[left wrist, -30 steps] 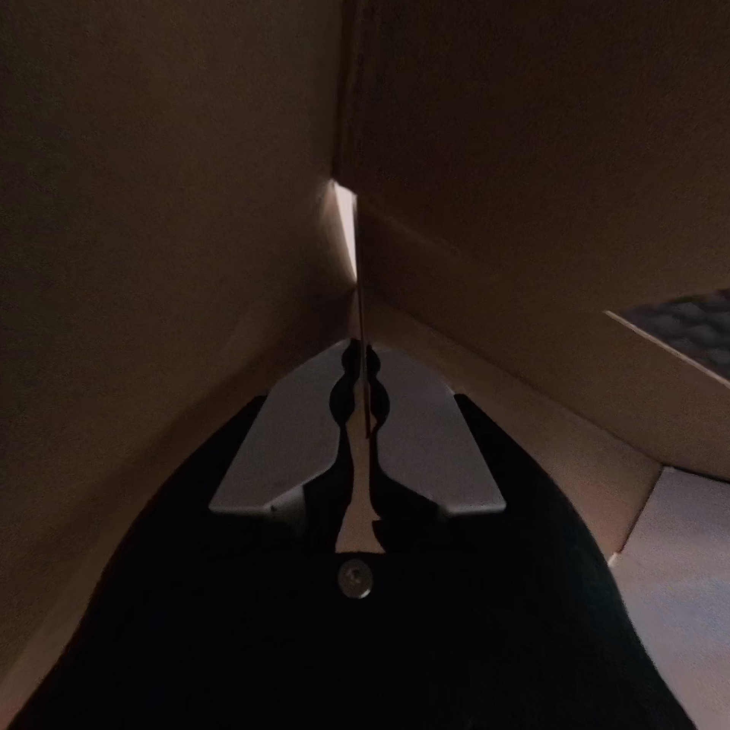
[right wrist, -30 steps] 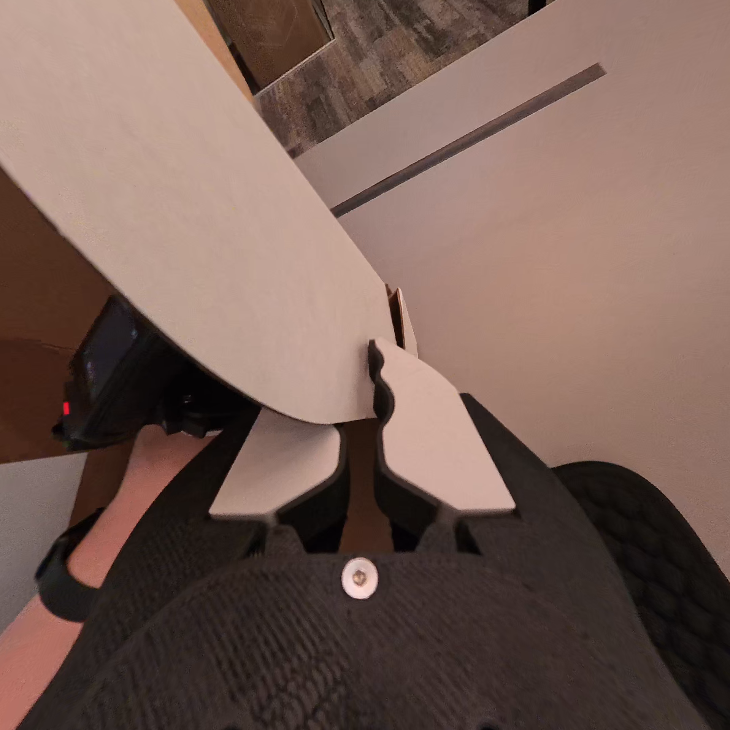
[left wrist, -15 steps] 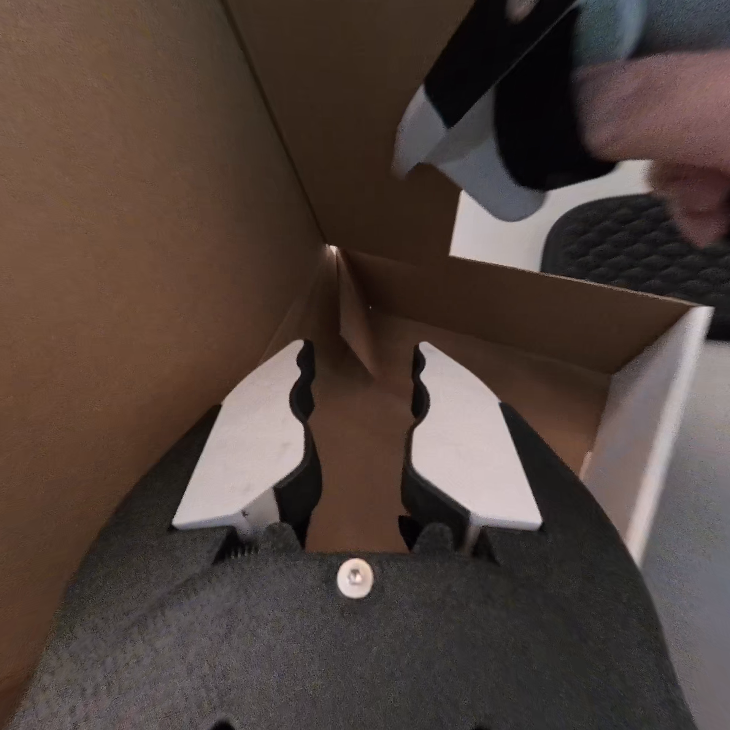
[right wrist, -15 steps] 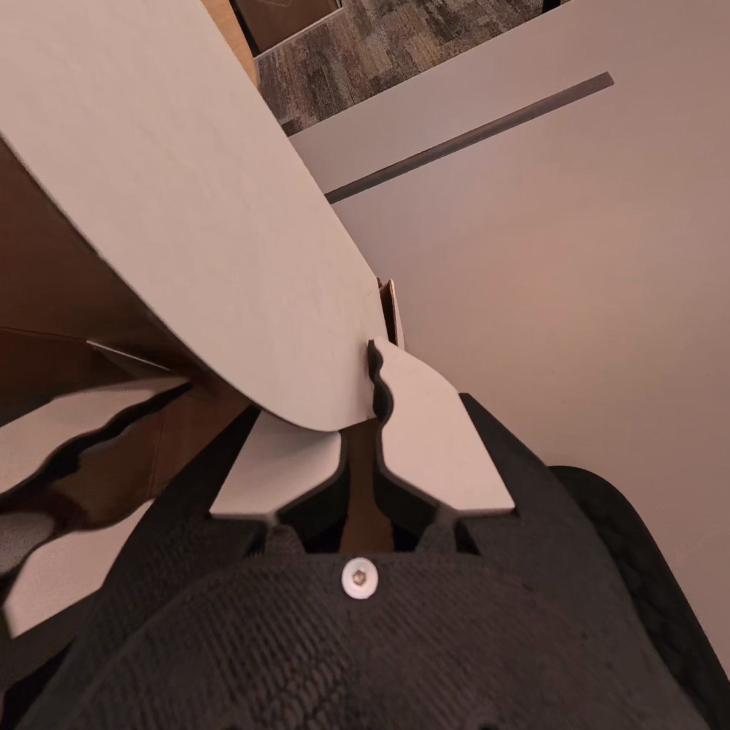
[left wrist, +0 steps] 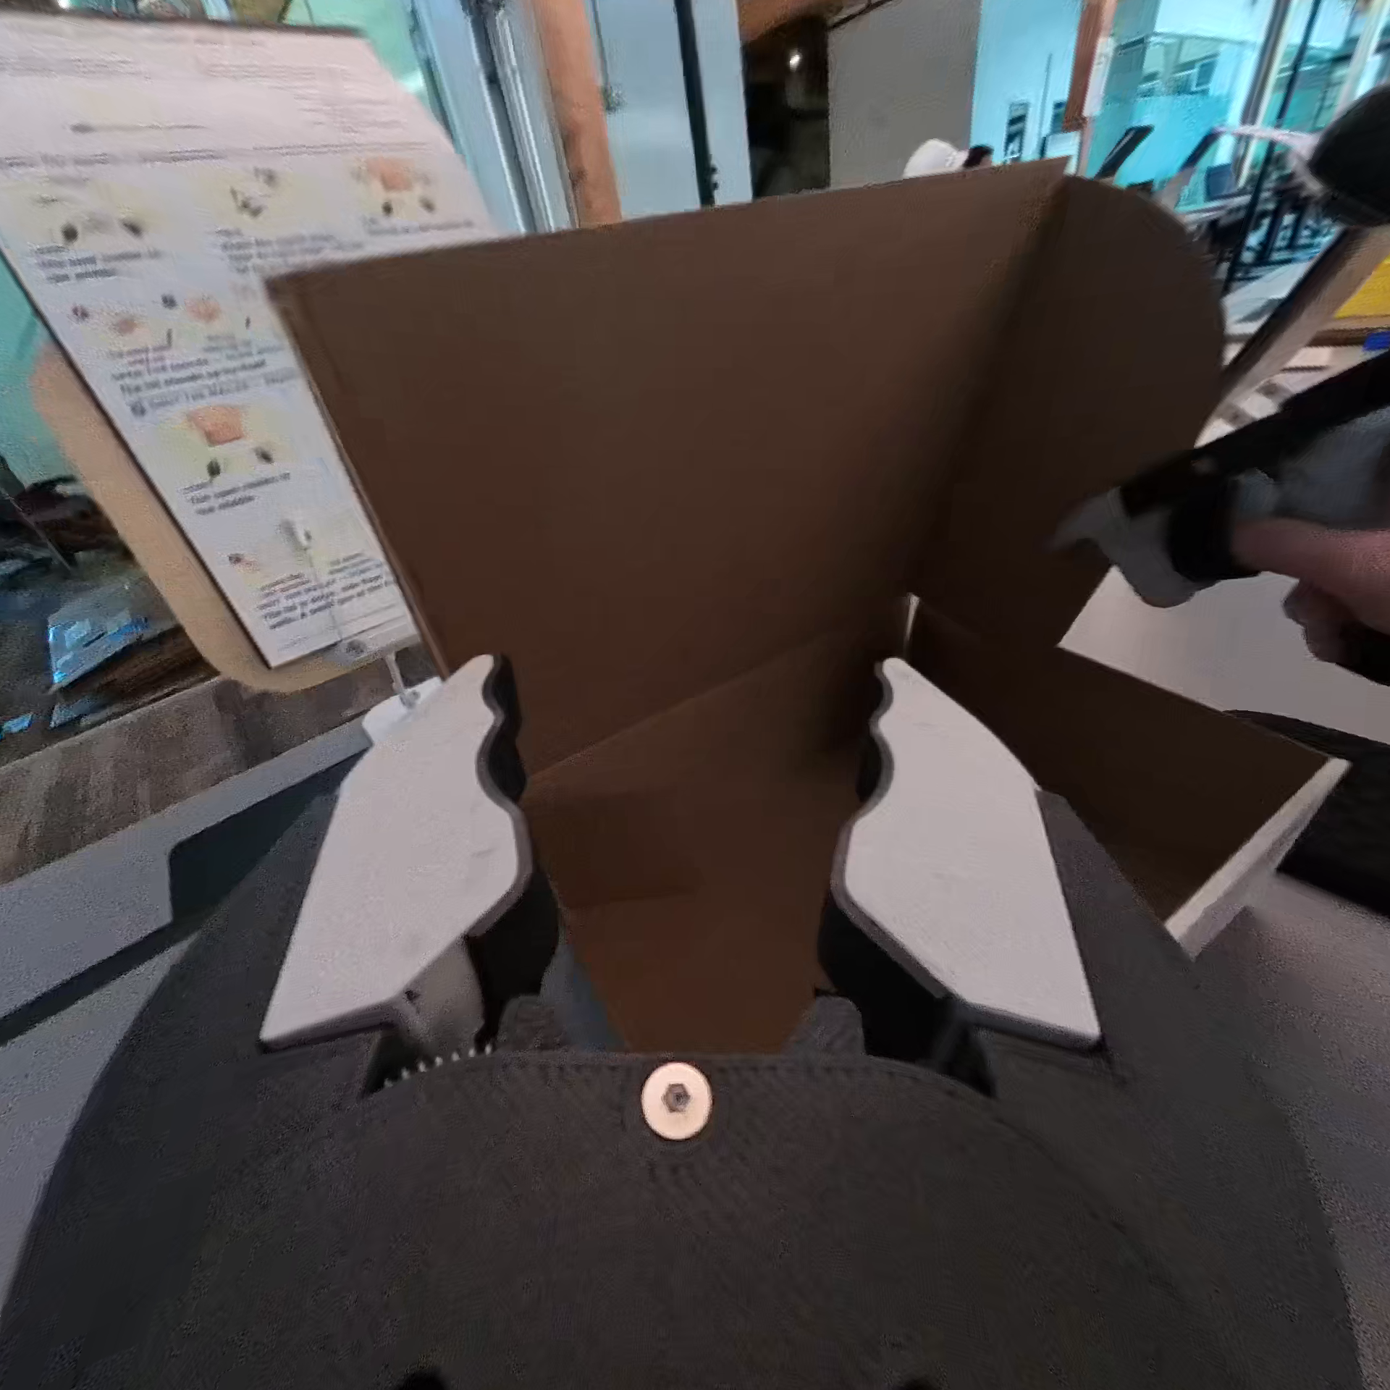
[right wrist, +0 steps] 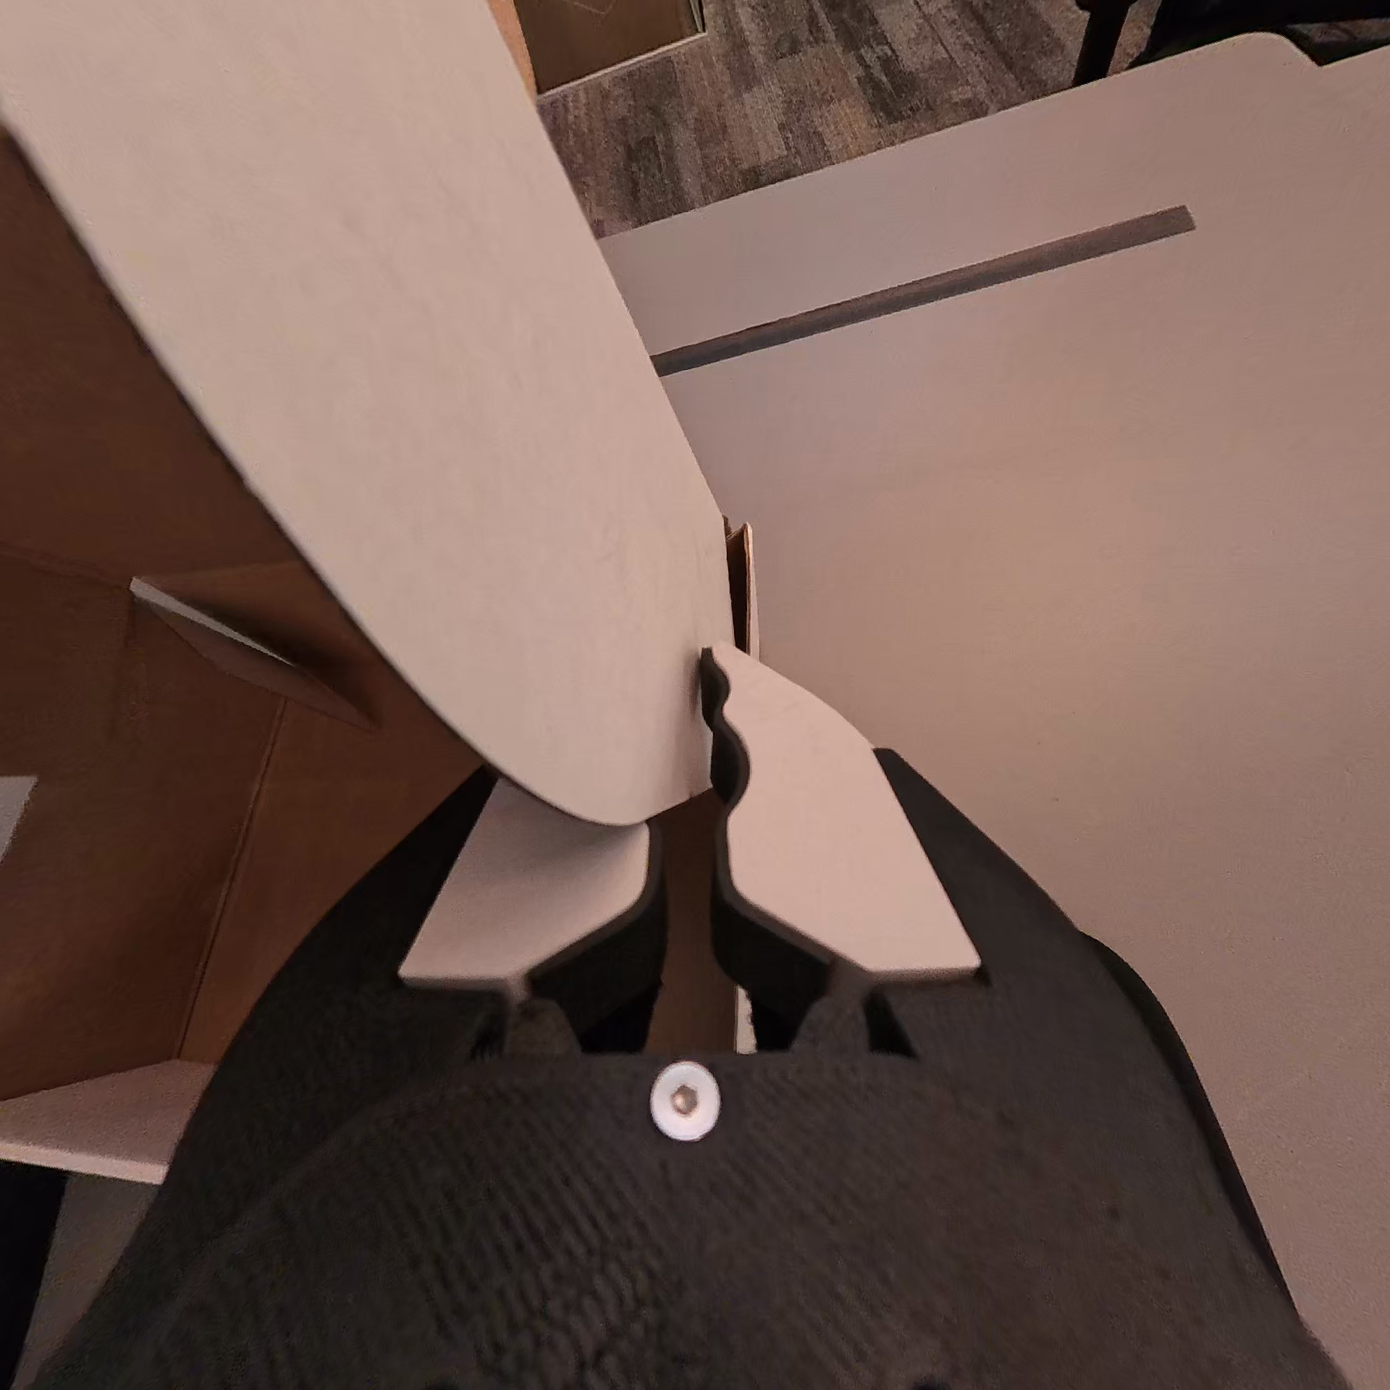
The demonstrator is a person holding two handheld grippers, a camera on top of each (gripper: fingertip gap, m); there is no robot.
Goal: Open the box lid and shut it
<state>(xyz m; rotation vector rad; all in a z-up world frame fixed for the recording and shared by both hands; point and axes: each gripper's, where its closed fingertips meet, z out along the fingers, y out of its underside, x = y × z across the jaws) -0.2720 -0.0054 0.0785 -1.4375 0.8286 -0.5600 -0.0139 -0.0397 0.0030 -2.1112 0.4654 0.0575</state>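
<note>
The cardboard box is open. Its lid [left wrist: 677, 421] stands upright with the brown inside facing me, above the box base with its white outer wall [left wrist: 1241, 850]. My left gripper [left wrist: 692, 677] is open and empty, held just in front of the box. In the left wrist view the right gripper [left wrist: 1128, 541] grips the lid's rounded side flap [left wrist: 1091, 376]. In the right wrist view my right gripper [right wrist: 696, 677] is shut on the flap's lower edge; the flap [right wrist: 376, 376] shows its white outside and hides the left fingertip.
The box stands on a white table [right wrist: 1053, 602] with a dark slot [right wrist: 925, 293]. A poster board [left wrist: 188, 338] stands at the far left. A black chair [left wrist: 1339, 827] is at the right. A hand [left wrist: 1331, 587] holds the right gripper. Carpet floor [right wrist: 790, 98] lies beyond the table.
My left gripper let go of the cardboard edge, opened wide and drew back out of the box. The lid swung up to upright. My right gripper kept its hold on the flap.
</note>
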